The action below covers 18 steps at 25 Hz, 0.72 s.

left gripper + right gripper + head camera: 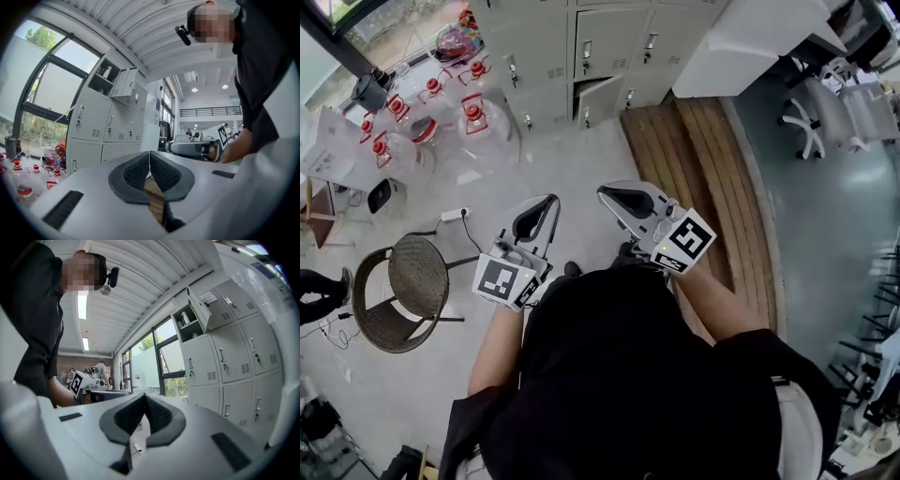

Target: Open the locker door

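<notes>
Locker door [199, 309] ajar, bottle [186, 318] within; left tool [149, 157] and right tool [143, 398] pressed together.

Lockers [609, 42] ahead, bottles [473, 117] left of them, chair [417, 272] nearer left, platform [694, 178] right.

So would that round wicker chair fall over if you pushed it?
It probably feels light: the wicker chair is open weave on thin legs. It would likely skid on the smooth floor rather than tip.
</notes>
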Tool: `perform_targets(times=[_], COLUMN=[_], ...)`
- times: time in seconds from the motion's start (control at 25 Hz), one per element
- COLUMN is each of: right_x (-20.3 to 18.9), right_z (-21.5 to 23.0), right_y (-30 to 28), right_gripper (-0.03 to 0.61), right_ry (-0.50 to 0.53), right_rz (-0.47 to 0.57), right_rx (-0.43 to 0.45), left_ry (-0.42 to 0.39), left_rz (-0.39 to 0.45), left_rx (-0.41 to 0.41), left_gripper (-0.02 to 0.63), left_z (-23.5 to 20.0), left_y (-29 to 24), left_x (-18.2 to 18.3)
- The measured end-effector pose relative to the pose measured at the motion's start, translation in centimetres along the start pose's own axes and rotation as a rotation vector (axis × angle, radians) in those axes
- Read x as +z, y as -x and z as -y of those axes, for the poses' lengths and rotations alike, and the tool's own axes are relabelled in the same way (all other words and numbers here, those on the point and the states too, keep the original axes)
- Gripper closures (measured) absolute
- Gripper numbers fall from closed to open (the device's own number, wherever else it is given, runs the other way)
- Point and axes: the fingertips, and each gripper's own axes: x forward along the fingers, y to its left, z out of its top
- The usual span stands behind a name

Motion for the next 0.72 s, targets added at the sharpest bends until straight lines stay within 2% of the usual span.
perform_targets(times=[0.32, 0.52, 0.72], right_x=[-1.0, -1.4, -1.4], right_z=[0.1, -0.1, -0.3], right_y=[0.0, 0.1, 0.1], right_gripper=[0.566, 0.566, 0.566], right_ry=[0.011, 0.011, 0.002], right_rz=[-0.011, -0.015, -0.001], right_rx=[-0.050, -0.059, -0.057], left_ry=[-0.059, -0.017, -0.015], left_rz=[-0.049, -0.038, -0.061], left_rx=[-0.095, -0.122, -0.176], left_gripper=[0.597, 0.597, 0.597], left_z=[-1.0, -0.9, 0.1], left_y=[1.8, 1.4, 0.7], left_x=[-1.6, -2.0, -2.8])
